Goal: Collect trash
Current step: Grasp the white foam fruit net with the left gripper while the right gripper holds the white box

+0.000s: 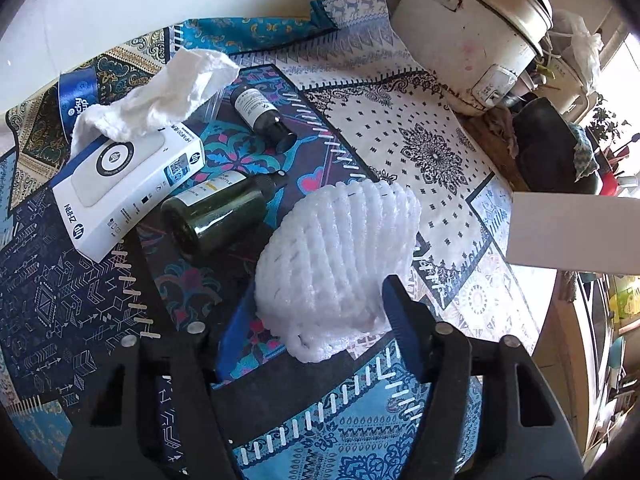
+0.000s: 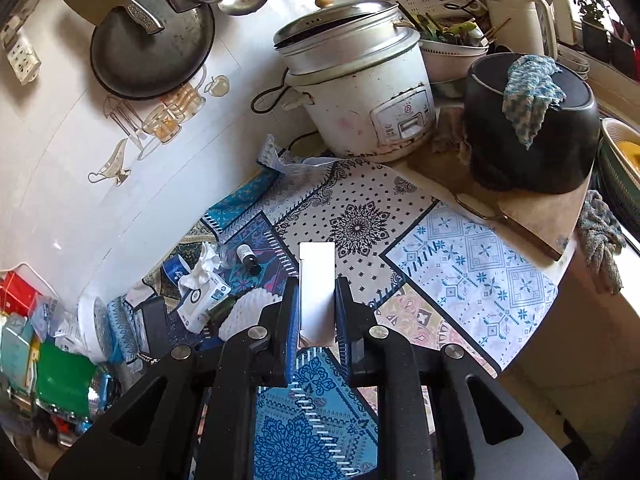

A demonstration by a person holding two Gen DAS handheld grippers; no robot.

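My left gripper [image 1: 316, 308] is shut on a white foam fruit net [image 1: 340, 260], pinched at its near end just above the patterned tablecloth [image 1: 432, 152]. Behind it lie a dark green bottle [image 1: 216, 216], a small dark bottle [image 1: 260, 114], a white HP box [image 1: 128, 184], a crumpled white tissue [image 1: 160, 96] and a blue wrapper [image 1: 76, 100]. My right gripper [image 2: 317, 300] is shut on a white flat box [image 2: 317, 292], held upright above the cloth. The same box shows at the right edge of the left wrist view [image 1: 576, 232]. The foam net [image 2: 248, 308] also shows left of the right gripper.
A white rice cooker [image 2: 360, 92] and a black pot [image 2: 528, 128] with a rag stand at the back on a wooden board [image 2: 536, 208]. A pan [image 2: 148, 48] hangs on the wall. A bin of assorted packaging [image 2: 52, 360] sits low at the left.
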